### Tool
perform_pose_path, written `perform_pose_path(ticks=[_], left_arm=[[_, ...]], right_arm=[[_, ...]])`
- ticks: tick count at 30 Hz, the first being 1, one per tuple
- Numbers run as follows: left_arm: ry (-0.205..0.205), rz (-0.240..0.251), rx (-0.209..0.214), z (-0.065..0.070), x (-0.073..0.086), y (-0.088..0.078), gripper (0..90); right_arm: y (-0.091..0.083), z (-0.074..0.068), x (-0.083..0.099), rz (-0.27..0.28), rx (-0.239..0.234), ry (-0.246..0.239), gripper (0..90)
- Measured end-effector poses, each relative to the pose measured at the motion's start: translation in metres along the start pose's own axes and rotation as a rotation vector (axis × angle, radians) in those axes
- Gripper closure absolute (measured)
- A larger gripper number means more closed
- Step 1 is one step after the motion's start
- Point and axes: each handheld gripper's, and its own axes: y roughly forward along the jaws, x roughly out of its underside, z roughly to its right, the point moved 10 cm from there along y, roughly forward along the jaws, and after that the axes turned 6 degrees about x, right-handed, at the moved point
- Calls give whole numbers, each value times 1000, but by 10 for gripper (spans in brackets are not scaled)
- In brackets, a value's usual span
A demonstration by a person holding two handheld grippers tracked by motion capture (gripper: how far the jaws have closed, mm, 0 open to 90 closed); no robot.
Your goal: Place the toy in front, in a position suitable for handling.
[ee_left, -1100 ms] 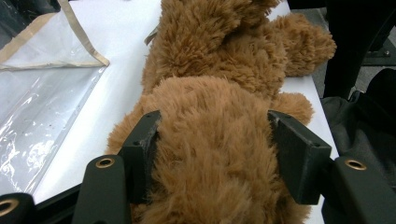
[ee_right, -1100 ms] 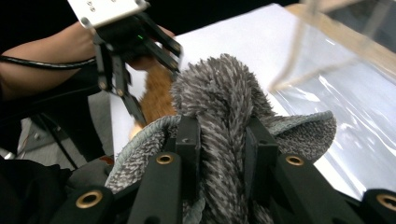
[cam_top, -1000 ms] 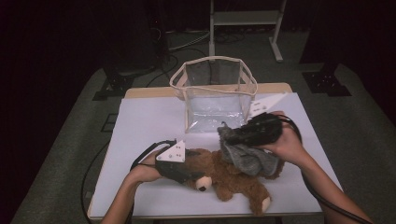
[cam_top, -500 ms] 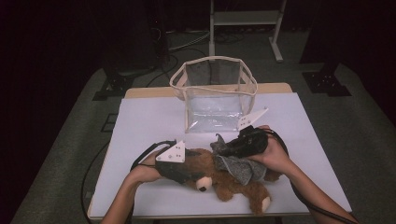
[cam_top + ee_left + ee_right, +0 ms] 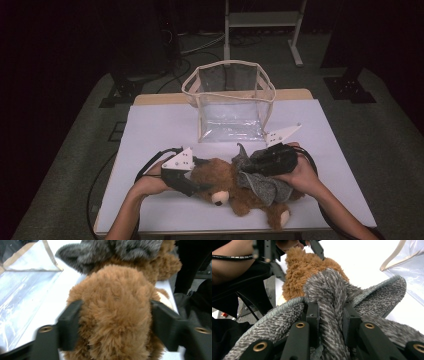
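A brown teddy bear [image 5: 225, 182] lies on its back on the white table, head toward the left. My left gripper [image 5: 205, 176] has its jaws on both sides of the bear's head [image 5: 115, 302]. They have just been opening a little, and the fur still presses against both. A grey fuzzy cloth [image 5: 262, 185] is draped over the bear's body. My right gripper [image 5: 246, 167] is shut on a bunched fold of that cloth [image 5: 329, 290], low over the bear [image 5: 304, 267].
A clear plastic bag with cream trim [image 5: 230, 107] stands open at the back middle of the table [image 5: 160, 125]. Cables trail from both grippers. A metal stand and dark floor lie beyond the far edge.
My right gripper has come down and to the left with the grey cloth, which now rests on the bear's body. The left hand has stayed at the bear's head.
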Motion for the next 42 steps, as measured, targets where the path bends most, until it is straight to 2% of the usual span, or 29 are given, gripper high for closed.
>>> perform_pose_path(ticks=[2, 6, 12, 16, 19, 23, 27, 31, 36, 39, 42], left_arm=[[2, 5, -9, 0, 0, 3, 398], [-8, 29, -5, -2, 2, 7, 421], [-2, 54, 4, 0, 0, 8, 421], [-19, 60, 9, -1, 3, 3, 396], [-50, 63, -1, -6, 5, -3, 383], [-57, 62, -3, -8, 3, -10, 408], [-72, 70, 4, -8, 6, -10, 491], [-74, 83, 13, -8, 6, -7, 515], [-41, 84, 24, -2, 5, -5, 515], [-38, 71, 28, -1, 7, -5, 512], [-39, 73, 26, -1, 7, -5, 500]], right_arm=[[0, -1, -2, -6, 5, -7, 711], [7, -4, -19, -28, 9, -44, 710], [39, -18, -47, -43, -46, -93, 709], [54, -21, -44, -57, -63, -102, 708], [47, -13, -31, -79, -24, -96, 708], [34, -5, -21, -69, -15, -51, 710], [35, -8, -29, -76, -5, -76, 709], [43, -14, -46, -65, -23, -114, 708], [62, -23, -64, -64, -53, -132, 708], [75, -28, -64, -80, -65, -136, 706], [73, -27, -59, -88, -61, -140, 705]])
